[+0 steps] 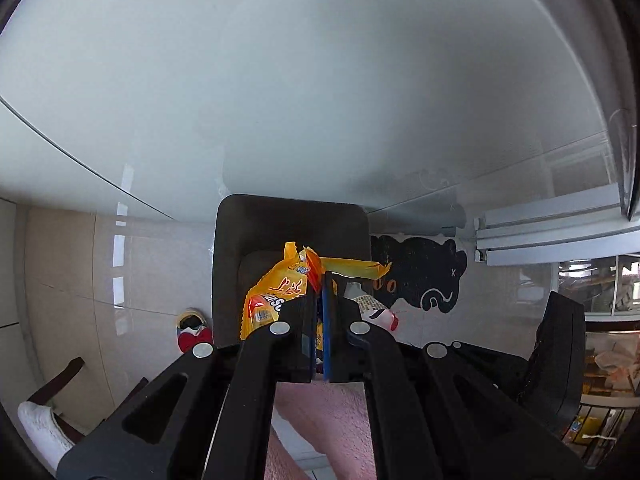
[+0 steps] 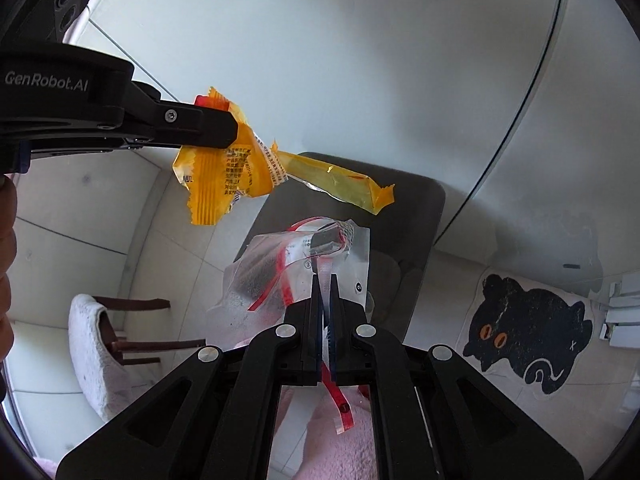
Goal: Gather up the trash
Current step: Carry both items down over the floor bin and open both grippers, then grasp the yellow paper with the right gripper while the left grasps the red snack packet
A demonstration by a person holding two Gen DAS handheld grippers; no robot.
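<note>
My left gripper (image 1: 320,280) is shut on a crumpled yellow snack wrapper (image 1: 276,296) and holds it over a dark grey bin (image 1: 228,264) on the floor. In the right wrist view the left gripper (image 2: 234,130) comes in from the left with the yellow wrapper (image 2: 224,176) hanging from it. My right gripper (image 2: 326,280) is shut on a clear plastic wrapper with red stripes (image 2: 272,276) and holds it above the bin (image 2: 416,232). Part of the clear wrapper (image 1: 376,308) shows to the right of my left fingers.
A white glass table top (image 1: 280,80) lies beyond the bin. A black cat-shaped mat (image 2: 528,336) lies on the tiled floor at the right. A chair with a white cover (image 2: 92,344) stands at the left. A slipper (image 1: 194,330) lies by the bin.
</note>
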